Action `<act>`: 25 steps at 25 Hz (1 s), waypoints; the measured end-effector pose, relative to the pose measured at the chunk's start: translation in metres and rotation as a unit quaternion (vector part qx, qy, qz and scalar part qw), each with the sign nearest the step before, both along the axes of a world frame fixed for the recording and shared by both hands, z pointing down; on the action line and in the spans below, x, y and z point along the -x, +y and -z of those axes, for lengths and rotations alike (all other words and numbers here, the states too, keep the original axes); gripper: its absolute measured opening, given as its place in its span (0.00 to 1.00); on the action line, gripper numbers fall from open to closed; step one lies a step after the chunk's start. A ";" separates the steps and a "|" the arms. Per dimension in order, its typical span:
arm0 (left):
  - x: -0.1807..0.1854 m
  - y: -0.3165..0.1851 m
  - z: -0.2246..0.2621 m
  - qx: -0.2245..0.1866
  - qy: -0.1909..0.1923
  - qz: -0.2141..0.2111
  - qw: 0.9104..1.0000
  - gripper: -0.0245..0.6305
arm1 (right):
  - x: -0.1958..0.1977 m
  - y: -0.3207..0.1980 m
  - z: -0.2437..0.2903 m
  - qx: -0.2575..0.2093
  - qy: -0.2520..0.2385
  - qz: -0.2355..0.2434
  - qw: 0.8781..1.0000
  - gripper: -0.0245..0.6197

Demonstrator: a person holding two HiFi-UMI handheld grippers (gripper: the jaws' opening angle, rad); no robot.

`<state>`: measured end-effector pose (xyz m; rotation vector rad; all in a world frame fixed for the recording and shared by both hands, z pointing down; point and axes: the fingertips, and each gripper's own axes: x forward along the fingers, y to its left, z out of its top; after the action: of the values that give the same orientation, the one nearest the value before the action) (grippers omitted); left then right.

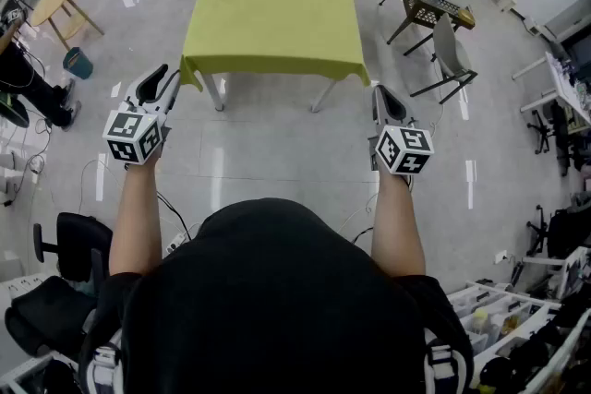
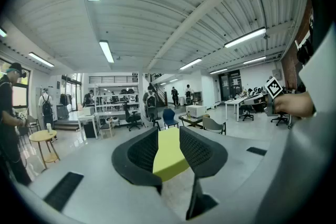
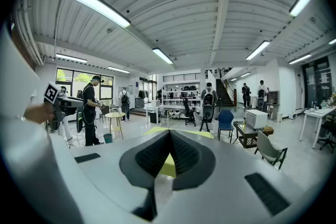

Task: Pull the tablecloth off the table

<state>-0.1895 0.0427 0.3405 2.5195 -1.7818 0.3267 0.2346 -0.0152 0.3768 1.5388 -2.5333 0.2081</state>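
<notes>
Left gripper (image 1: 170,75) parted; right gripper (image 1: 379,91) closed; tablecloth (image 1: 272,18) covers table (image 1: 220,93).

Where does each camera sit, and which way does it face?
Head view: on the person's head, facing steeply down at the tablecloth; shows forearms, left claw, right claw.
Left gripper view: on the left claw, facing the tablecloth through open jaws; shows the right hand.
Right gripper view: on the right claw, facing forward past shut jaws; shows the left hand.
Shared: all three views see the tablecloth.
</notes>
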 end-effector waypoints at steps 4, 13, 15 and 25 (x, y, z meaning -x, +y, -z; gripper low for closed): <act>-0.003 0.003 0.000 0.001 0.003 0.006 1.000 0.26 | -0.006 0.003 0.004 -0.003 0.001 0.003 1.000 0.06; -0.015 0.012 0.005 -0.008 0.015 0.019 1.000 0.22 | -0.012 0.011 0.018 -0.020 -0.011 0.015 1.000 0.06; -0.015 0.013 0.003 -0.004 0.014 0.021 1.000 0.21 | -0.011 0.013 0.019 -0.022 -0.011 0.016 1.000 0.06; -0.015 -0.023 -0.014 0.010 0.021 0.012 1.000 0.20 | -0.002 -0.018 0.011 -0.015 -0.003 0.006 1.000 0.06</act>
<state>-0.1741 0.0200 0.3543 2.4699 -1.7828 0.2865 0.2362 -0.0329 0.3657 1.5362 -2.5596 0.1750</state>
